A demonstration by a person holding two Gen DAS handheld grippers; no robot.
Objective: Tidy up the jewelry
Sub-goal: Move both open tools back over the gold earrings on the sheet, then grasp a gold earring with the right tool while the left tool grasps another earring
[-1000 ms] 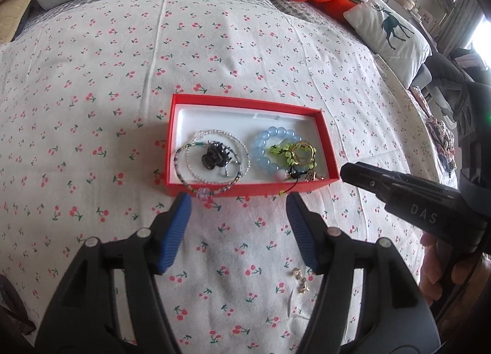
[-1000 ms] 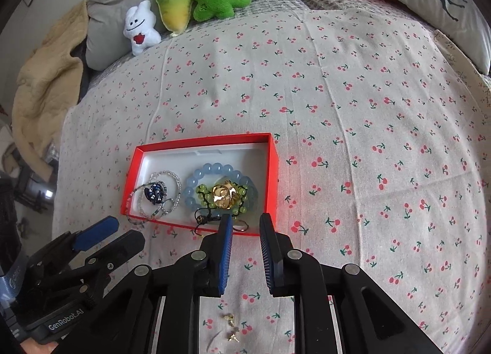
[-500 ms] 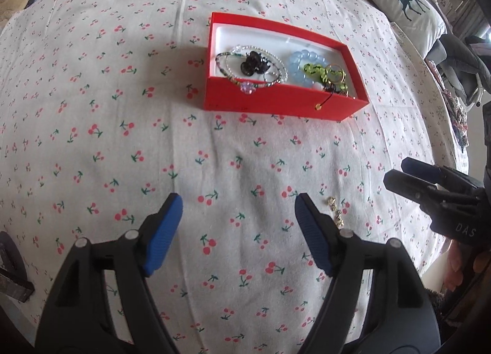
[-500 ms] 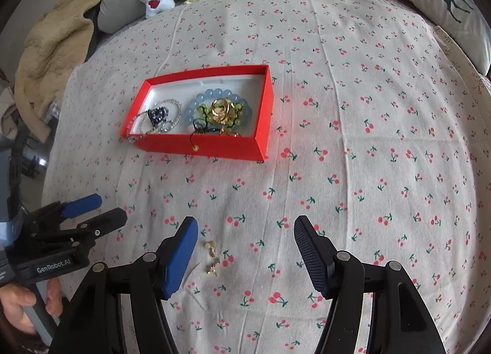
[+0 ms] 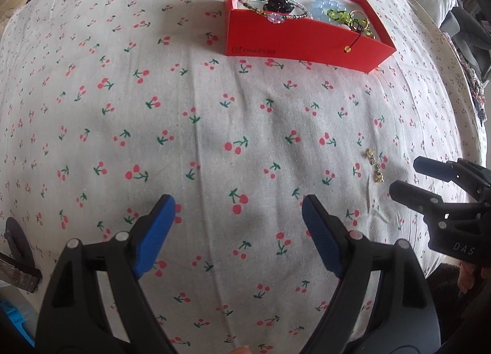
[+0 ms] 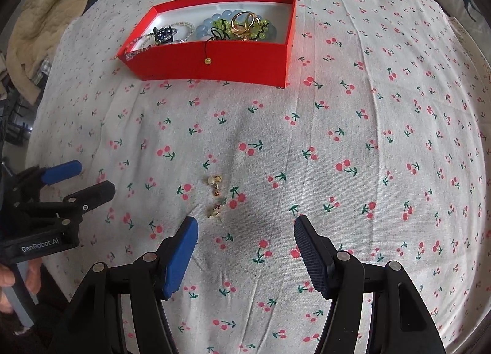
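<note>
Both tongs, the left (image 5: 236,209) and the right (image 6: 244,231), hang open and empty over the bed (image 6: 353,127), most jewelry already lying in the red box (image 6: 214,62) at the far side, while two small earrings (image 6: 214,197) remain loose near the right tongs.

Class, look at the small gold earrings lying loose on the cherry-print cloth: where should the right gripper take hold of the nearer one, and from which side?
Probably from straight above, pads closing across the nearer earring's bead-like body; it lies flat on the cloth, so nothing offers a side grip. The right gripper stands open, just right of it.
</note>
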